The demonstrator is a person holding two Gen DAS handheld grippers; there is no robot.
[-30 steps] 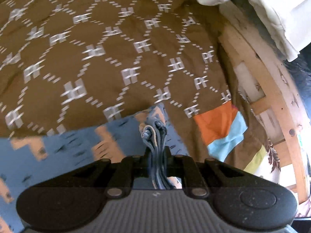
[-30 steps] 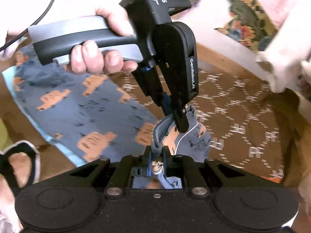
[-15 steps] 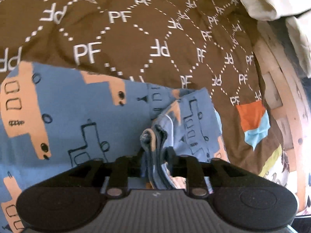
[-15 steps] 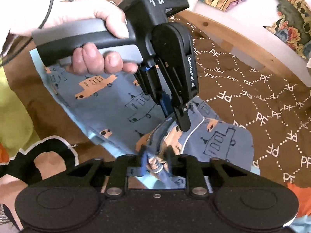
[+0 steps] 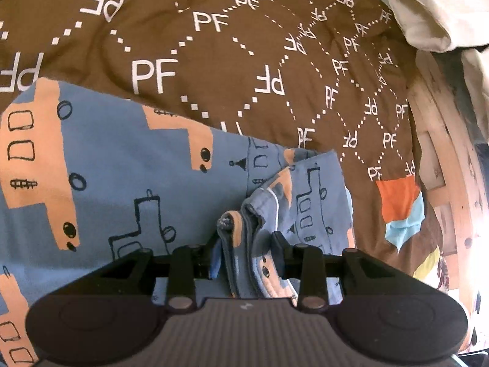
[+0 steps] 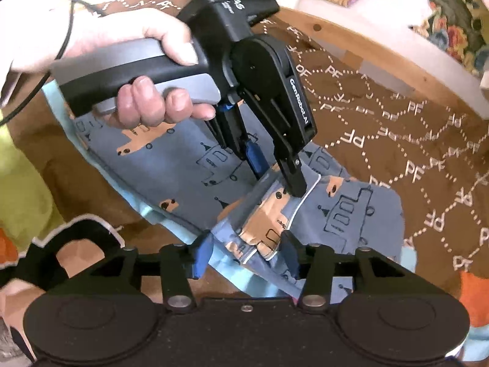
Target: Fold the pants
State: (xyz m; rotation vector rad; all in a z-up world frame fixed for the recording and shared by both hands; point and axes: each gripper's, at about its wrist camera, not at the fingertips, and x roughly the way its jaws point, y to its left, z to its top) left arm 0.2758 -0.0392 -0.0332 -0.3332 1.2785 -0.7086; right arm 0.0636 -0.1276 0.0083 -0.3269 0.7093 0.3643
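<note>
Pants [image 5: 122,183], one pair in blue with orange truck prints, lie on the brown "PF" bedspread [image 5: 244,46], and I read their long axis as running from about 9 o'clock toward 4 o'clock in my left wrist view, with a bunched, folded end near the middle. From that camera I see my left gripper [image 5: 244,244] with its fingers spread apart, a thick ridge of gathered fabric standing between them but not pinched. At 1 o'clock one cream cloth [image 5: 434,15] sits at the bedspread's edge, and at 3 o'clock a wooden bed frame [image 5: 443,153] curves down the side; neither the other tool nor any hand shows here.

My right wrist view gives what the left cannot: the hand [image 6: 146,70] wrapped around the left gripper's grey handle at 10 o'clock, that tool pointing down toward 5 o'clock with its tips at the fold, one dark fingertip [image 6: 295,183] touching the cloth beside a white piping line. In this view the pants stretch from 9 o'clock to 3 o'clock, with a pale blue hem along the near edge. My right gripper [image 6: 247,250] also stands open, its two fingers straddling the crumpled end of the fabric without closing on it. I count two grippers, one hand in sight.
</note>
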